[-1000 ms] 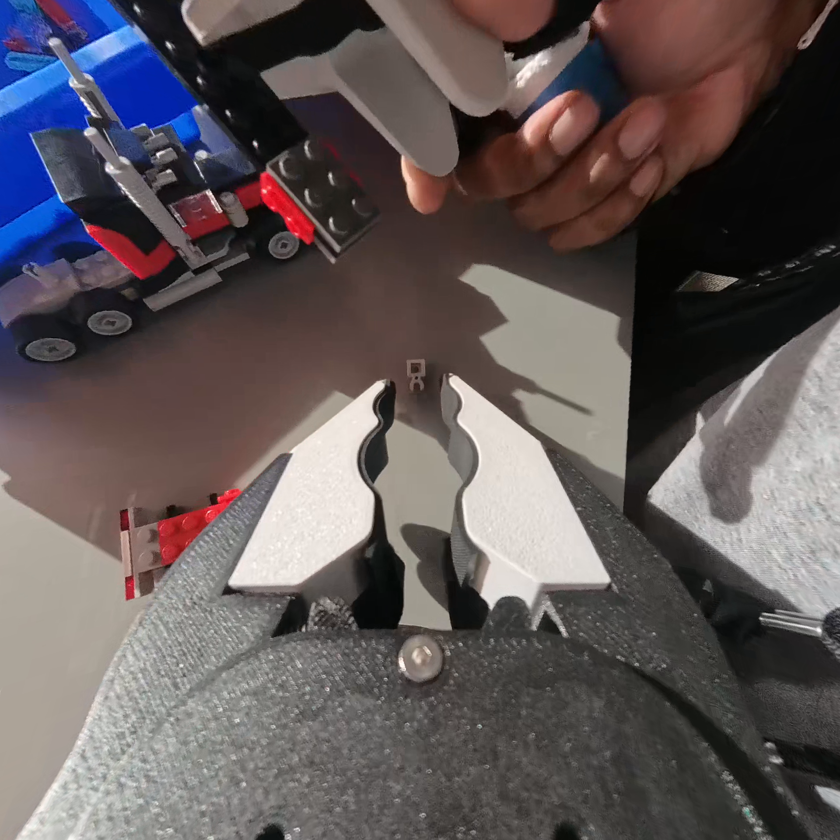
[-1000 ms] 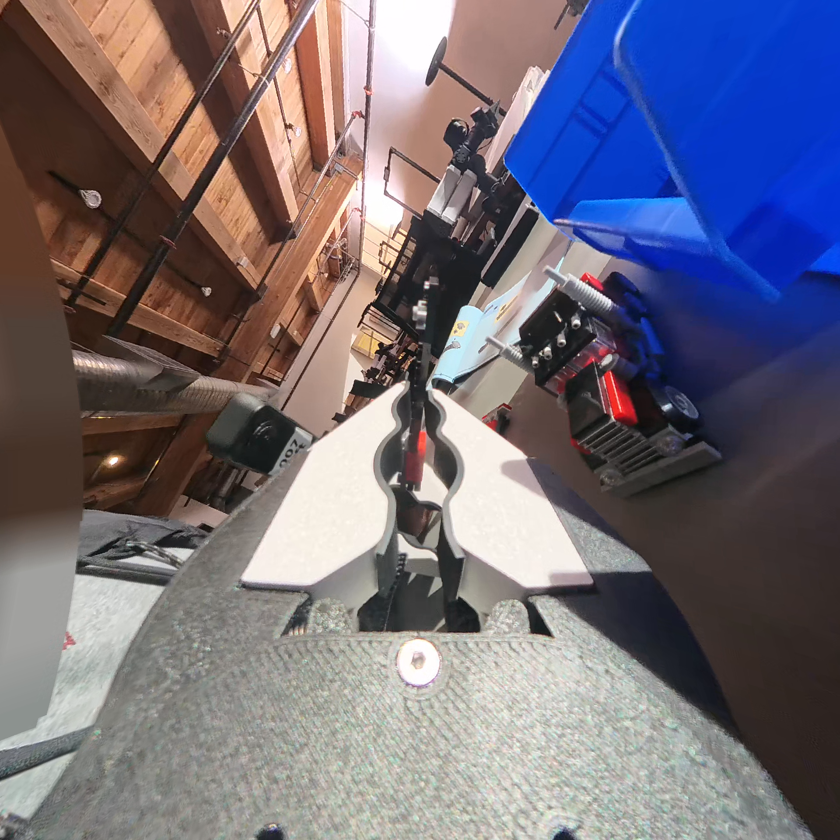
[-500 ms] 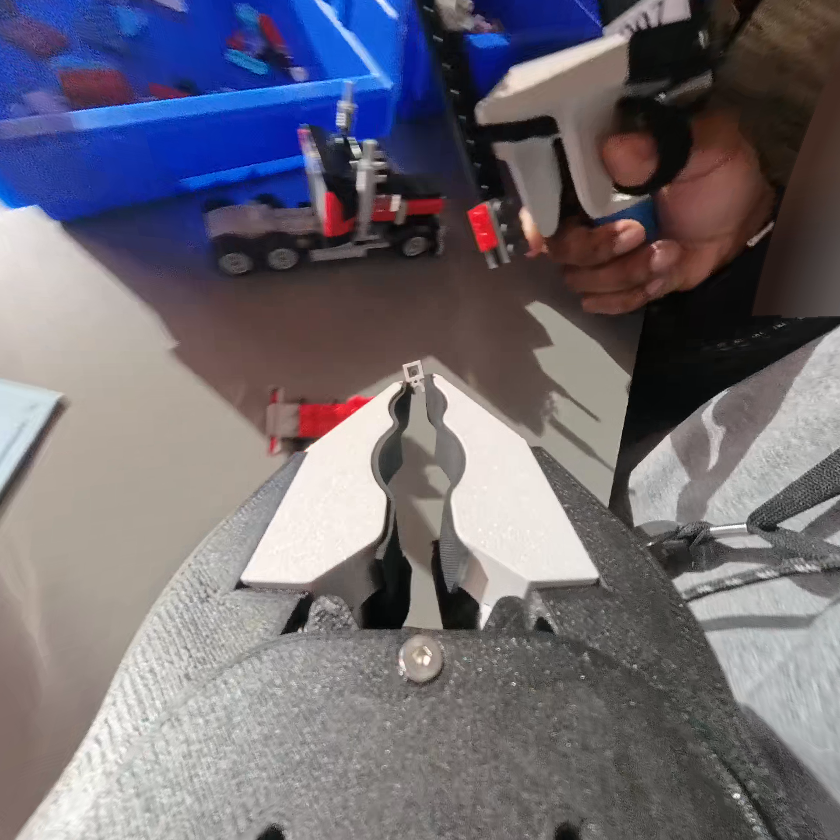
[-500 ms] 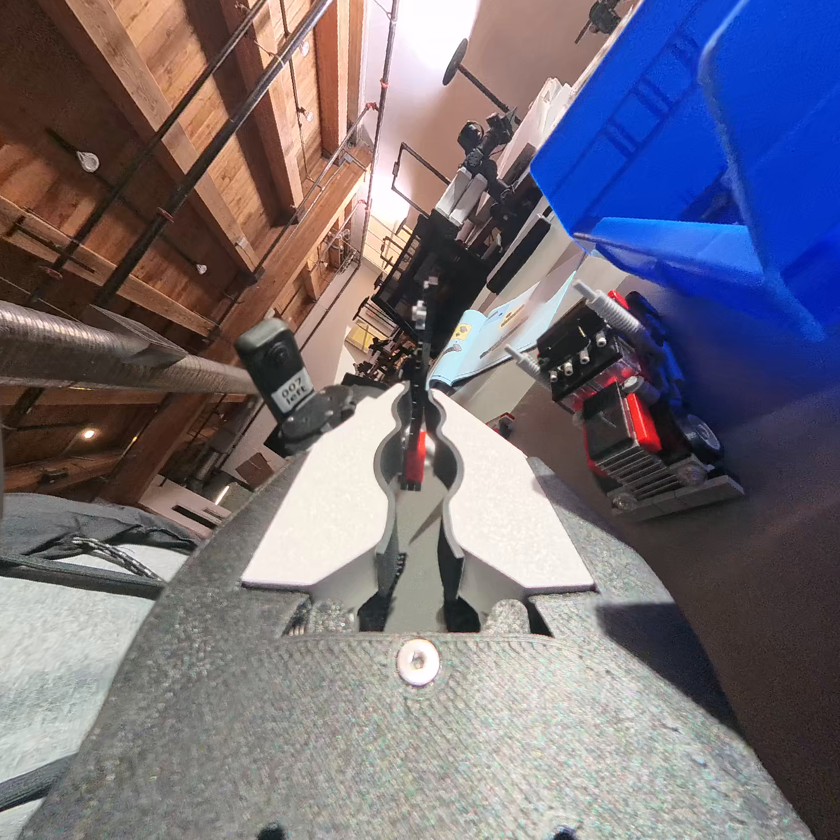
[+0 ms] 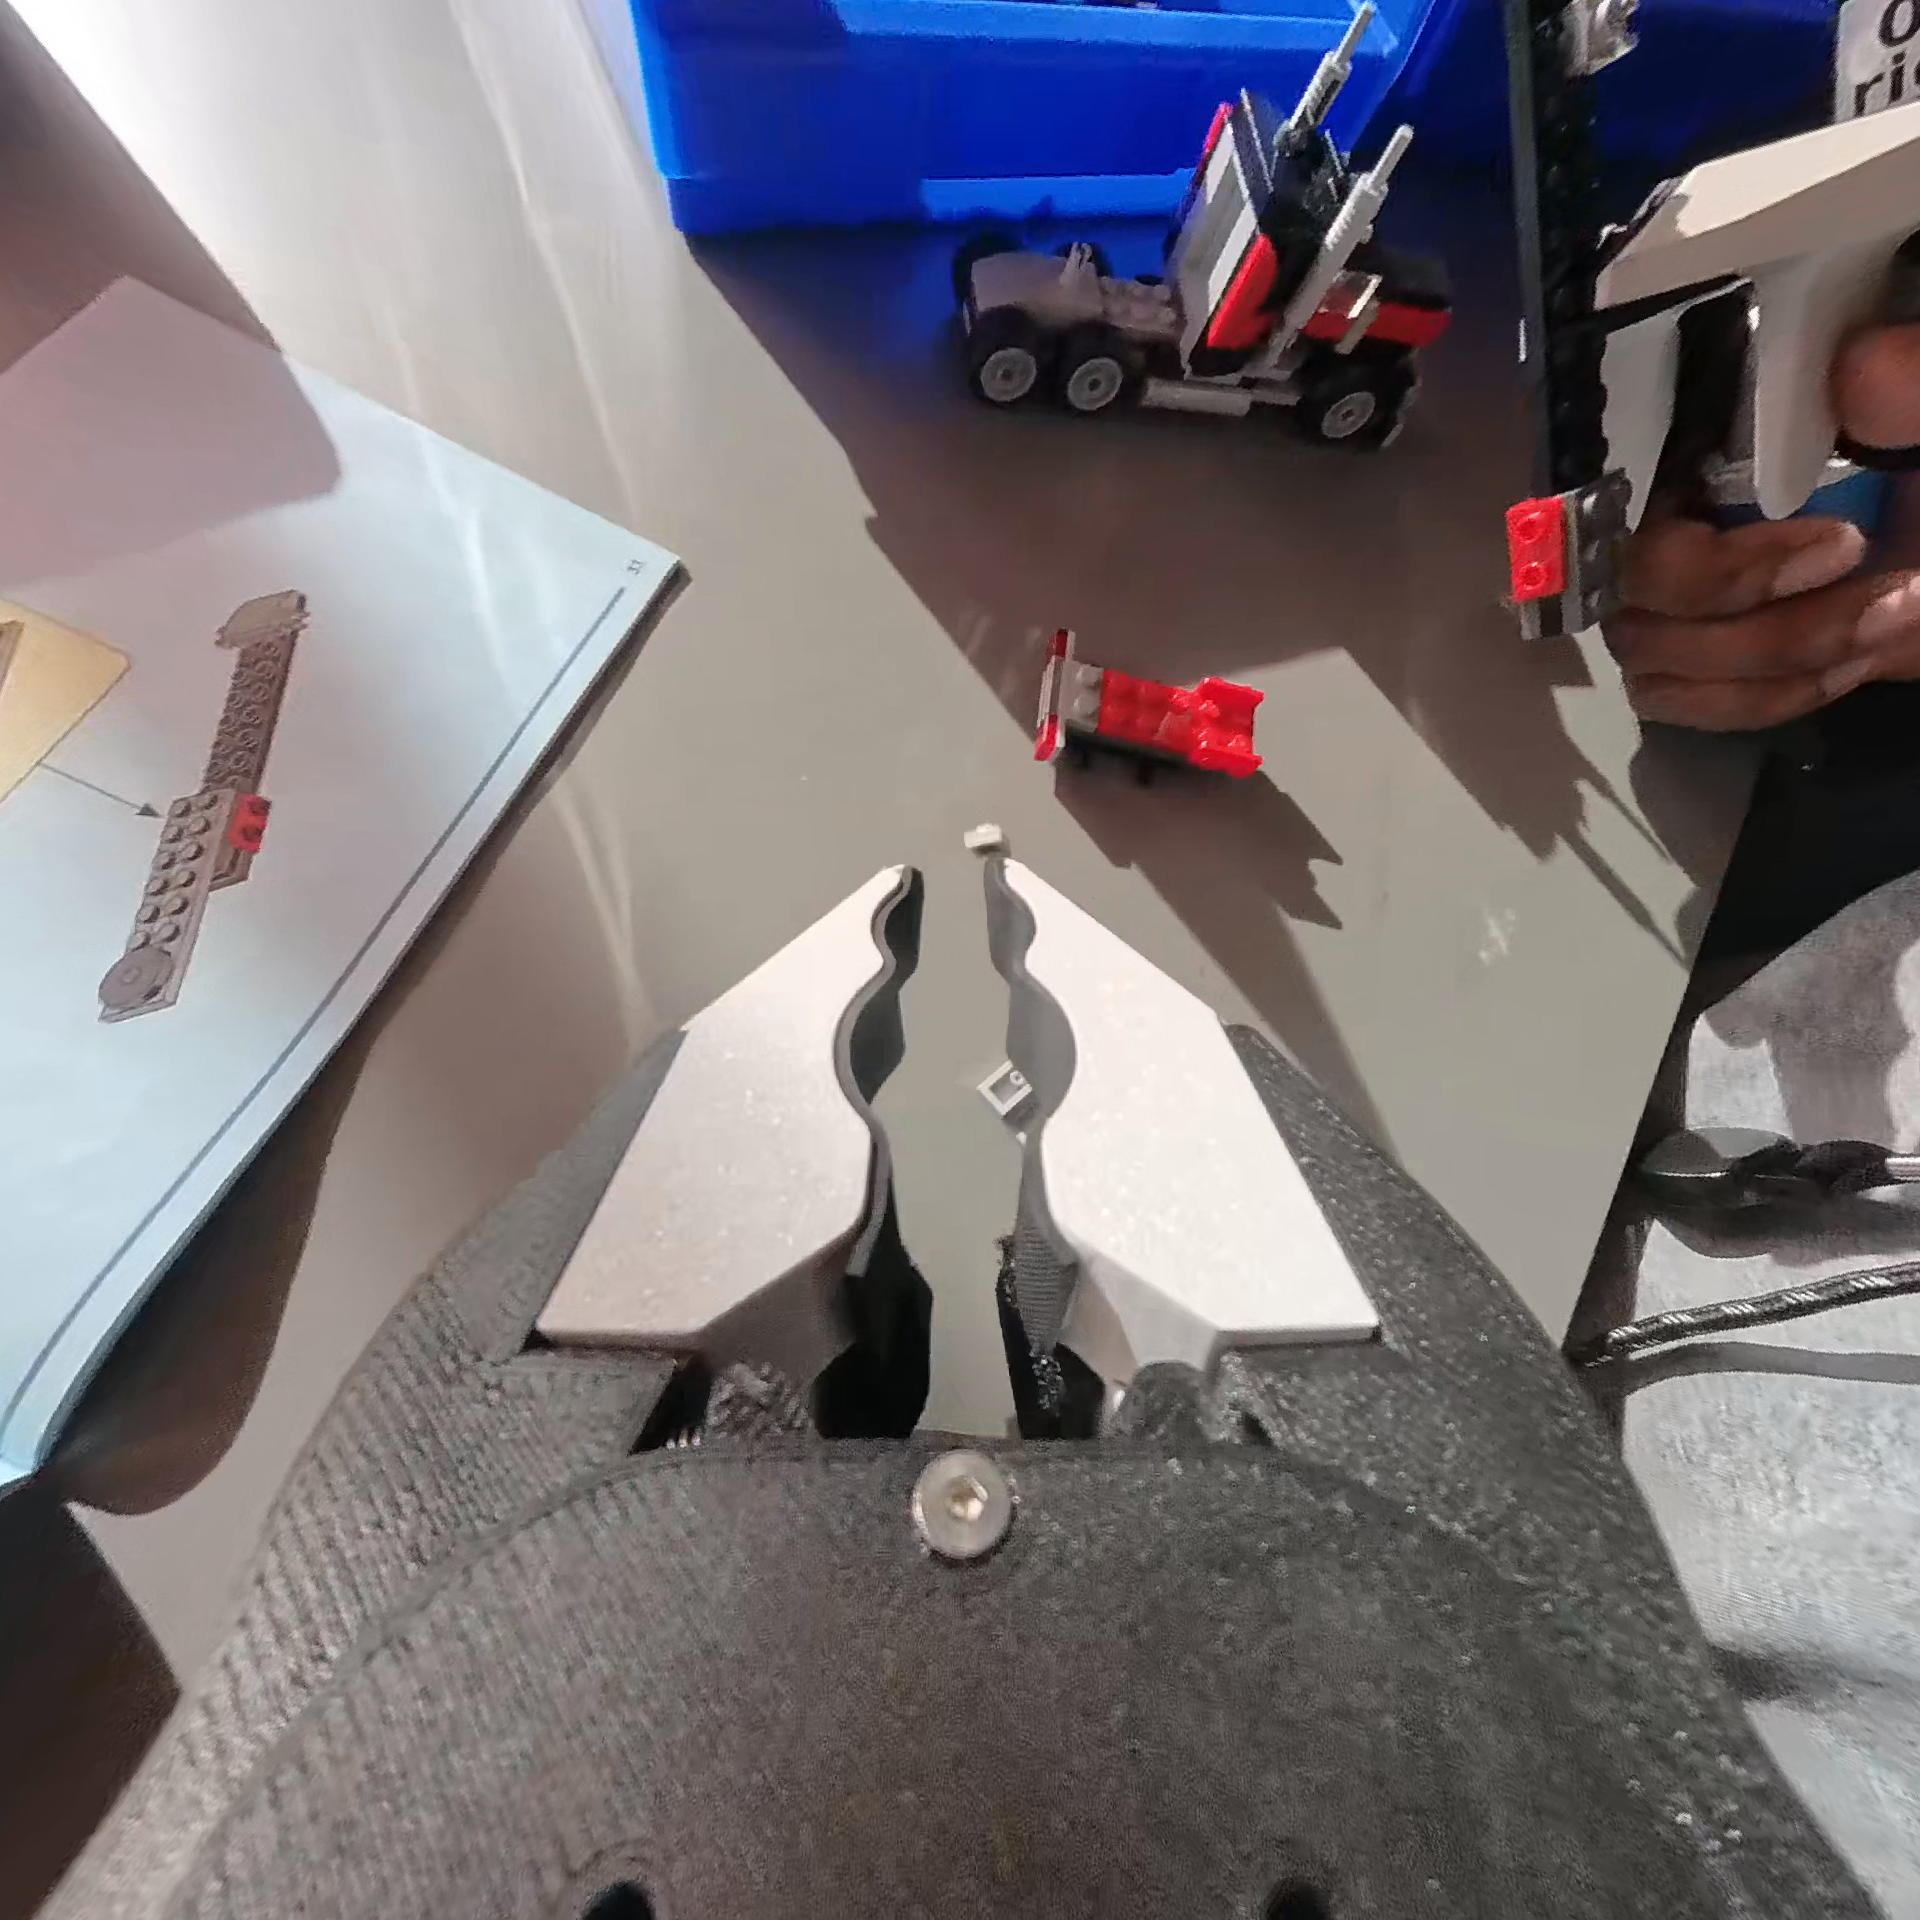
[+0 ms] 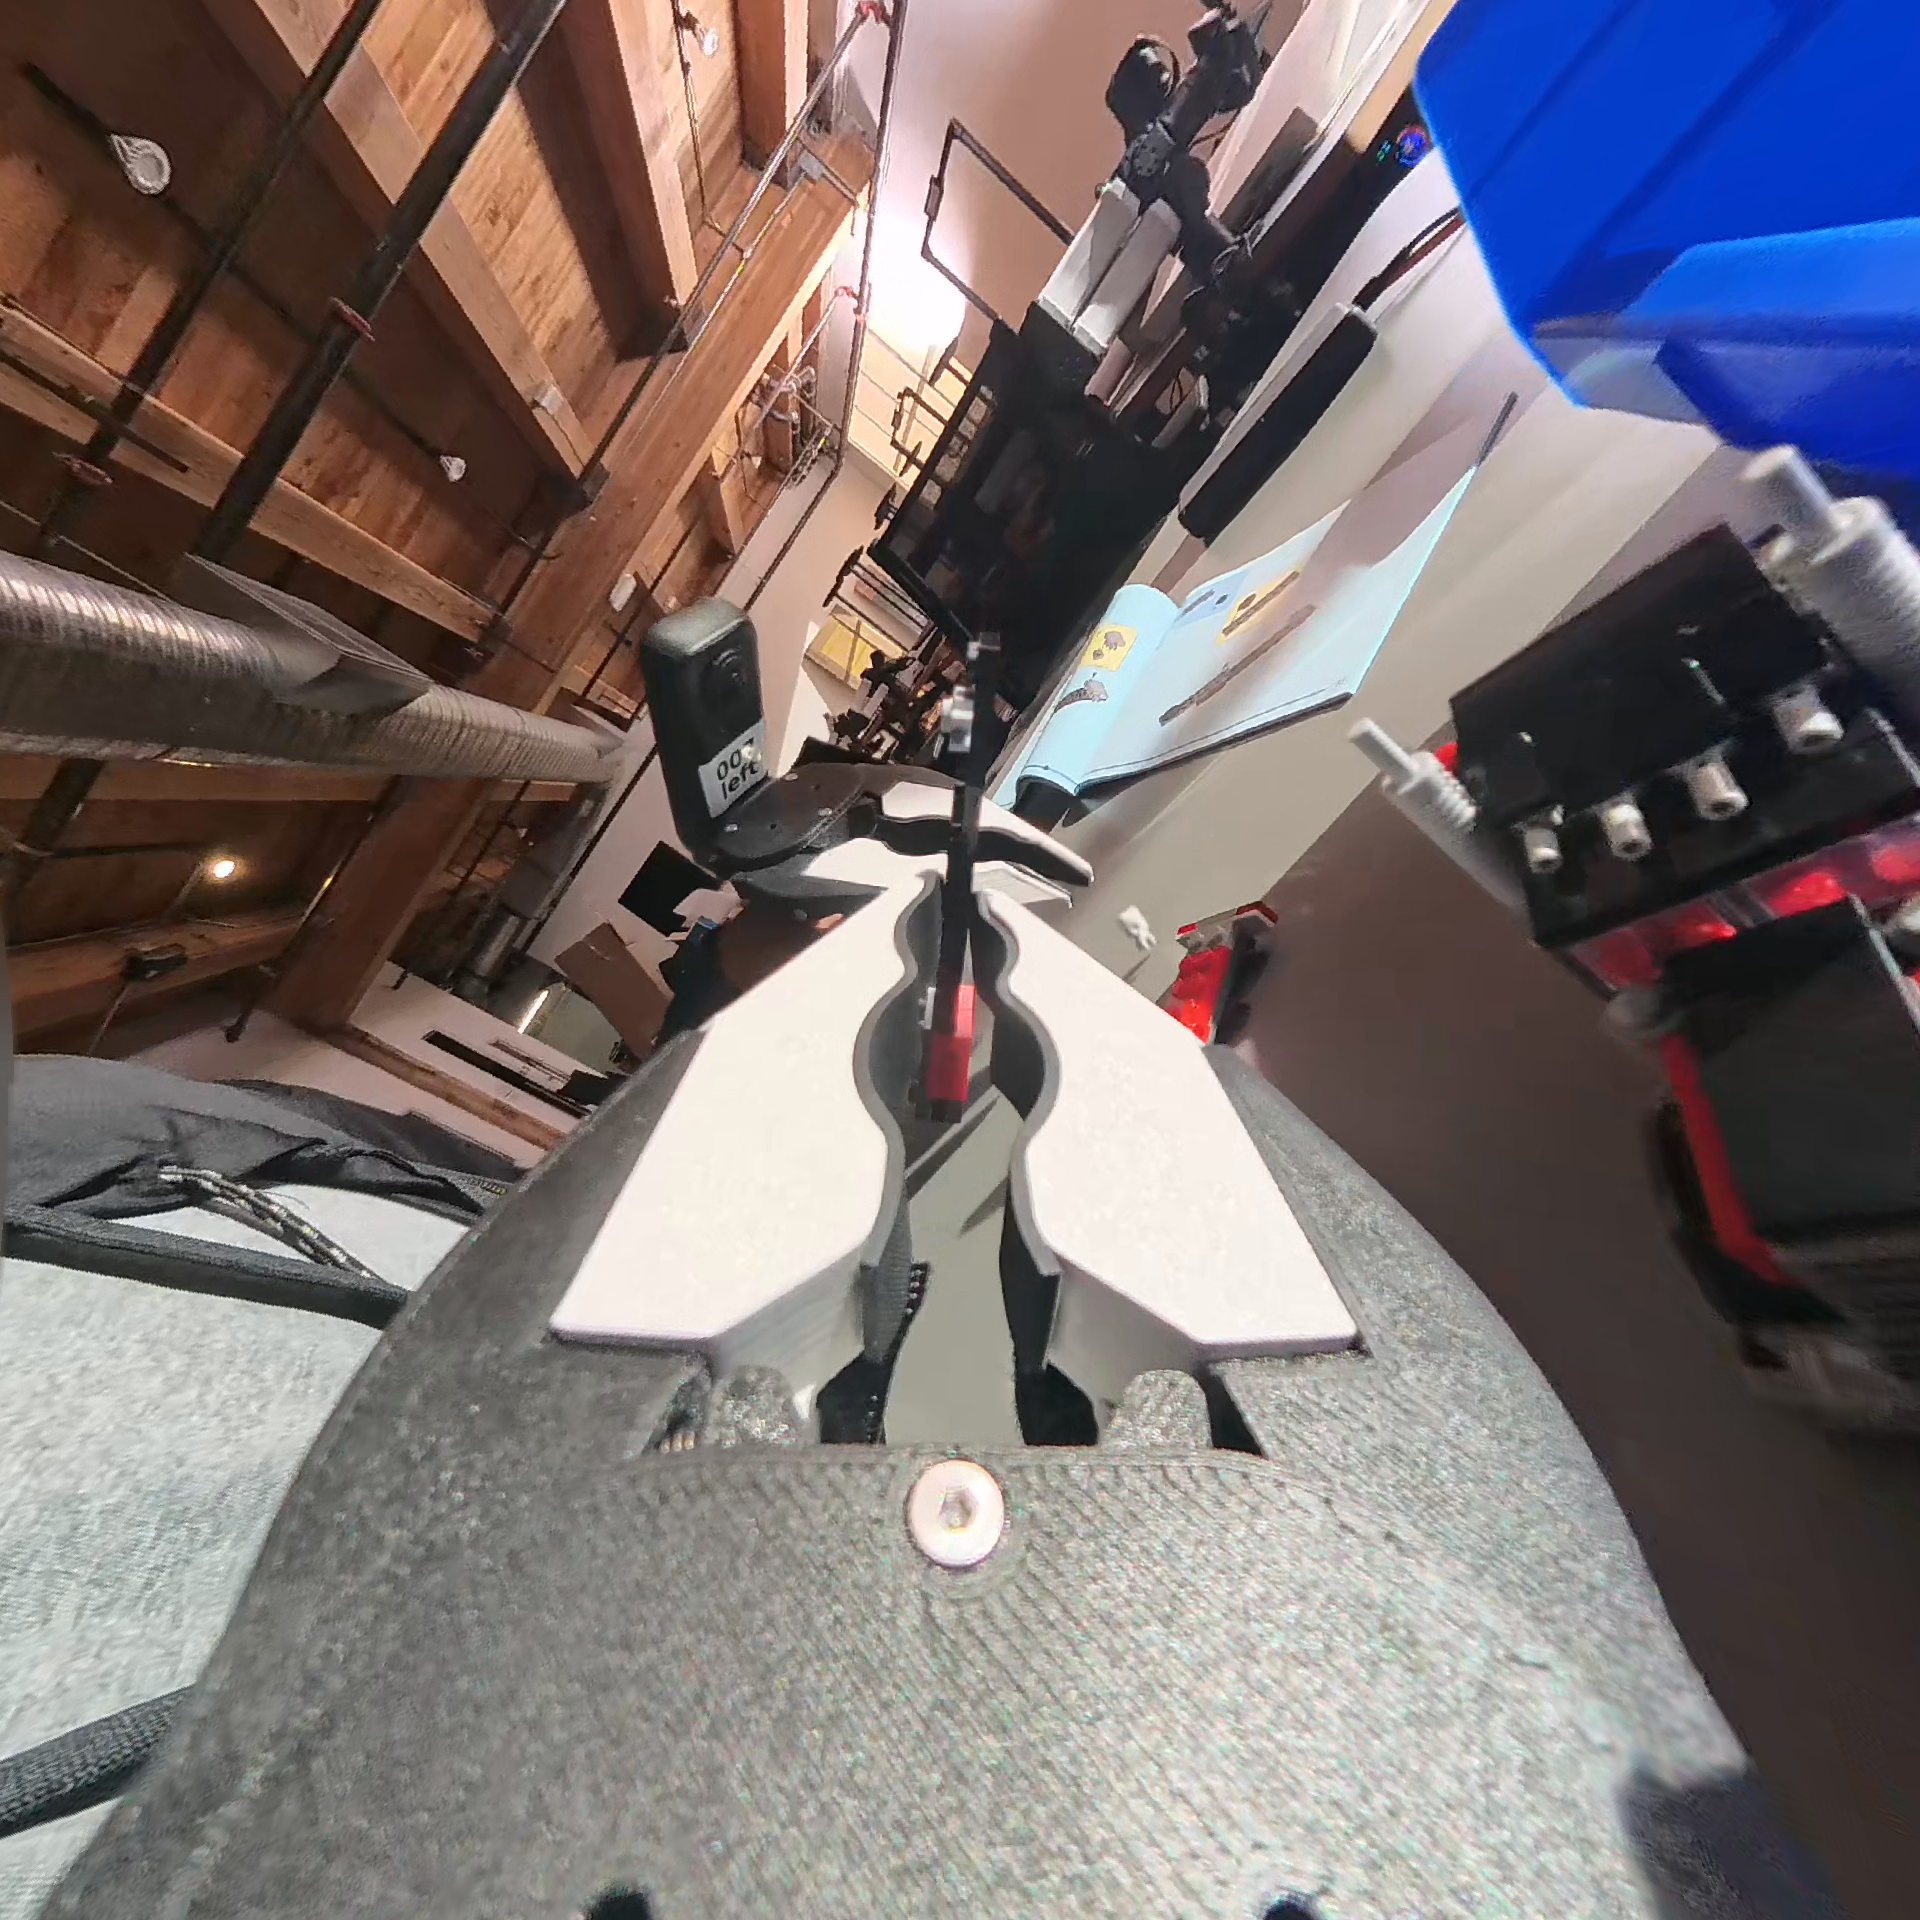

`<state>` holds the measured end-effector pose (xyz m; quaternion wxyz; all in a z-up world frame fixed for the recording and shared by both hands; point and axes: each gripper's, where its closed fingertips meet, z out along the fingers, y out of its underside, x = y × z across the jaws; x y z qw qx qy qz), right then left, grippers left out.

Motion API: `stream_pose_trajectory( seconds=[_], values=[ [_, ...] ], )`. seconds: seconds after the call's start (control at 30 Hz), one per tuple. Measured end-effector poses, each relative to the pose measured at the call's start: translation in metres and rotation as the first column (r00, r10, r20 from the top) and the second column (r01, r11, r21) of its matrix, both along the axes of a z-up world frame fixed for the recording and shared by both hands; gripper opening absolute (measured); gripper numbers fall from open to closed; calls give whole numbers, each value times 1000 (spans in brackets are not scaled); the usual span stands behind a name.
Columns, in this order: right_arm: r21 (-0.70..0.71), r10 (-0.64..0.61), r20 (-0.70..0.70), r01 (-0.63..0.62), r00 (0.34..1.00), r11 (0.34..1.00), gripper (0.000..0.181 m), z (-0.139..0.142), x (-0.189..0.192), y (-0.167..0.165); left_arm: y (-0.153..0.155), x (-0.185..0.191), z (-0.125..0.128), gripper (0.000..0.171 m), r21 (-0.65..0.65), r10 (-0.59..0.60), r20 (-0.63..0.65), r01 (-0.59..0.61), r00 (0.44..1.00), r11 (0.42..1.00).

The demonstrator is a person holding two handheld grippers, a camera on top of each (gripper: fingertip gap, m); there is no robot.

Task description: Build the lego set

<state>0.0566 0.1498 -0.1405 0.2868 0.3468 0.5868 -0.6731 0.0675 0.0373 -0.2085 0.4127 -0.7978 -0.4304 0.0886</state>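
My left gripper (image 5: pixel 951 878) is open with a narrow gap, low over the grey table (image 5: pixel 727 644). A tiny grey piece (image 5: pixel 982 836) sits at its right fingertip; I cannot tell if they touch. Another tiny grey piece (image 5: pixel 1006 1091) shows on the table through the gap. My right gripper (image 6: pixel 961 888) is shut on a long black plate strip (image 6: pixel 964 790), seen edge-on, with a red brick (image 6: pixel 951 1039) at its near end. In the left wrist view that strip (image 5: pixel 1564 260) stands upright at the far right, red end (image 5: pixel 1536 545) down. The red-and-black truck (image 5: pixel 1226 301) stands ahead.
A small red sub-assembly (image 5: pixel 1153 712) lies just beyond my left fingertips. The open instruction booklet (image 5: pixel 260 831) lies at the left. A blue bin (image 5: pixel 935 104) stands behind the truck, and the truck (image 6: pixel 1714 883) is close on the right gripper's right. A hand (image 5: pixel 1766 613) and grey-clothed legs are at the right. Left tips to right tips: about 15 cm.
My left gripper closed on the tiny grey piece, swung left towards the booklet, and its jaws are now apart again. The right gripper kept its grip and moved nearer the truck.
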Motion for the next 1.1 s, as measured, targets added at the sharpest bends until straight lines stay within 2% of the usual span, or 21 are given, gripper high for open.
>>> stream_pose_trajectory(
  seconds=[0.13, 0.47, 0.7, 0.8, 0.87, 0.97, 1.1],
  values=[
    [4, 15, 2, -15, 1000, 1000, 5, -1, -1, -9, -8, 1, -1, 15, -13, -3, -13, 3, 1000, 1000],
    [16, 38, 0, -38, 999, 999, 5, -2, -4, -21, -3, -13, -10, 18, -115, -71, -45, 65, 997, 991],
    [1, 41, 2, -41, 999, 999, 5, -1, -4, -20, 8, -21, -20, 27, -212, -110, -72, 93, 991, 973],
    [-5, 44, 3, -44, 999, 999, 5, 0, -4, -19, 8, -23, -26, 25, -238, -121, -66, 102, 990, 966],
    [-7, 46, 1, -46, 999, 999, 5, 0, -3, -19, 8, -22, -25, 15, -239, -131, -67, 112, 989, 965],
    [-12, 49, 1, -49, 999, 999, 5, 1, -3, -19, 12, -20, -14, 15, -176, -127, -67, 113, 990, 978],
    [-18, 52, 1, -52, 999, 998, 5, 1, -2, -19, 21, -16, 16, 18, 53, -86, -58, 89, 995, 995]
  ],
)
